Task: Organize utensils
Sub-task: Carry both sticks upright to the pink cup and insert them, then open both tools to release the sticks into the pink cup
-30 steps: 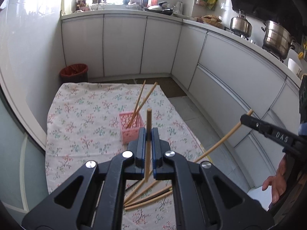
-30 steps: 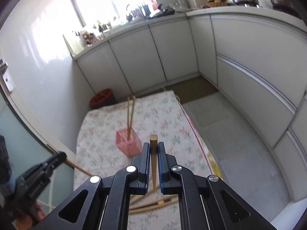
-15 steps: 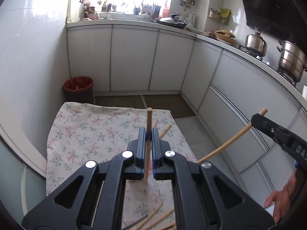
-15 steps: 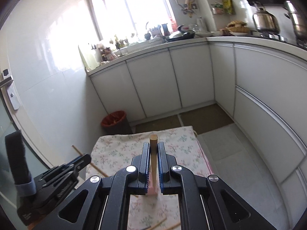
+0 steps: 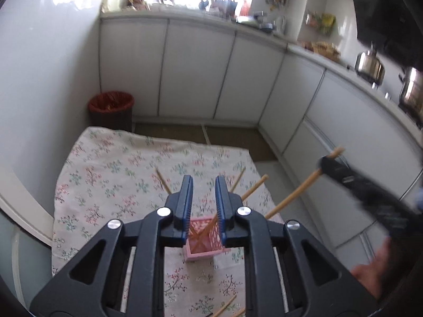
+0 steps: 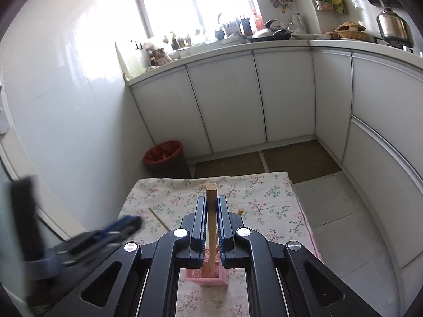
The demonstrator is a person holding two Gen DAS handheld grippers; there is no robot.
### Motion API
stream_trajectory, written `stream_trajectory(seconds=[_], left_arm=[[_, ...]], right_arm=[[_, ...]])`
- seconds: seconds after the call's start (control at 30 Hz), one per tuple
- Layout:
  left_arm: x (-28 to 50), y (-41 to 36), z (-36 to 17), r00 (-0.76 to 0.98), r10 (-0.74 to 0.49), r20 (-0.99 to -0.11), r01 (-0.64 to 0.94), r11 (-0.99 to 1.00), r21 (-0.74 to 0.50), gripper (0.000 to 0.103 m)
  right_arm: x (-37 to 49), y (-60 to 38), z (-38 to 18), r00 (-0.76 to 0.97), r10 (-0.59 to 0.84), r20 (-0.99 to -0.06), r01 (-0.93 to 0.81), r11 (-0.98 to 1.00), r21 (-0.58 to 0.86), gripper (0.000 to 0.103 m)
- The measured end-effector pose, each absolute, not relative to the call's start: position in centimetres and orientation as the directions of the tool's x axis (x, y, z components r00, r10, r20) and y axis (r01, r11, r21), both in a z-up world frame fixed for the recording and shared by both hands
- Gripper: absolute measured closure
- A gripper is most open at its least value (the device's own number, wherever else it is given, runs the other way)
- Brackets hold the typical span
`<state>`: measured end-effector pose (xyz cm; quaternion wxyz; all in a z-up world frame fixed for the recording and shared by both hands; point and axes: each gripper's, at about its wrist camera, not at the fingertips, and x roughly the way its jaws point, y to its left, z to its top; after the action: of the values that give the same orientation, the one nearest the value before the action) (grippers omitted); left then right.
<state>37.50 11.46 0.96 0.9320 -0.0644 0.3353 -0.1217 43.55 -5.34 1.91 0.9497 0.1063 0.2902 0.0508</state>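
A pink mesh utensil basket [image 5: 203,240] stands on the floral cloth [image 5: 111,169] and holds several wooden chopsticks [image 5: 253,188] that lean outward. My left gripper [image 5: 203,182] is open and empty, directly above the basket. My right gripper [image 6: 211,204] is shut on a wooden chopstick [image 6: 211,206] and holds it upright, its lower end at the basket [image 6: 206,274]. In the left wrist view the right gripper [image 5: 327,165] shows at the right with that chopstick [image 5: 293,198] slanting down toward the basket. In the right wrist view the left gripper [image 6: 129,223] shows blurred at the left.
Loose chopsticks [image 5: 224,307] lie on the cloth near the front edge. A red waste bin [image 5: 111,105] stands beyond the cloth's far left corner. White kitchen cabinets [image 5: 195,74] wrap the back and right. A person's hand [image 5: 370,274] shows at the lower right.
My left gripper has opened and let go of its chopstick, which now stands in the basket. Both grippers have moved to the basket, the right one lowering its chopstick.
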Motion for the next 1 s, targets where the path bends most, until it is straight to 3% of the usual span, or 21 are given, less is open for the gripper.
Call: stream_trajectory(seconds=[0.17, 0.33, 0.37, 0.43, 0.47, 0.57, 0.63, 0.7, 0.77, 1.0], left_arm=[[35.9, 13.5, 2.7, 0.789, -0.252, -0.561, 0.163, 0.965, -0.204, 0.075], [36.2, 14.5, 1.2, 0.779, -0.197, -0.595, 0.115, 0.978, -0.174, 0.072], [36.2, 14.5, 0.7, 0.773, -0.182, -0.608, 0.102, 0.981, -0.164, 0.072], [36.0, 14.6, 0.0, 0.766, -0.160, -0.622, 0.082, 0.985, -0.153, 0.072], [35.8, 14.5, -0.3, 0.765, -0.143, -0.628, 0.069, 0.988, -0.141, 0.072], [34.6, 14.7, -0.5, 0.767, -0.135, -0.627, 0.055, 0.988, -0.146, 0.068], [33.6, 14.7, -0.5, 0.769, -0.142, -0.624, 0.047, 0.985, -0.165, 0.057], [32.3, 14.6, -0.3, 0.780, -0.144, -0.609, 0.042, 0.983, -0.178, 0.039], [30.8, 14.3, -0.2, 0.790, -0.144, -0.597, 0.042, 0.983, -0.182, 0.032], [27.4, 13.1, -1.0, 0.771, -0.143, -0.620, 0.049, 0.985, -0.166, 0.030]], right_arm=[[45.6, -4.4, -0.3, 0.817, 0.174, -0.550, -0.041, 0.968, 0.246, 0.095], [47.6, -3.0, -2.9, 0.786, 0.180, -0.591, -0.044, 0.970, 0.237, 0.091], [47.4, -3.0, -3.2, 0.789, 0.157, -0.594, -0.017, 0.972, 0.235, 0.086], [46.8, -3.5, -3.2, 0.793, 0.121, -0.598, 0.030, 0.971, 0.236, 0.066], [46.3, -3.7, -3.1, 0.798, 0.112, -0.592, 0.041, 0.970, 0.239, 0.050], [44.6, -4.1, -2.6, 0.802, 0.052, -0.596, 0.072, 0.981, 0.181, 0.047], [43.5, -4.4, -2.6, 0.799, 0.020, -0.601, 0.094, 0.983, 0.157, 0.041], [41.9, -5.0, -2.7, 0.793, -0.003, -0.609, 0.117, 0.982, 0.147, 0.032], [40.3, -5.7, -2.9, 0.789, -0.018, -0.615, 0.135, 0.980, 0.145, 0.029], [34.0, -8.2, -3.7, 0.791, -0.031, -0.611, 0.169, 0.971, 0.169, 0.018]])
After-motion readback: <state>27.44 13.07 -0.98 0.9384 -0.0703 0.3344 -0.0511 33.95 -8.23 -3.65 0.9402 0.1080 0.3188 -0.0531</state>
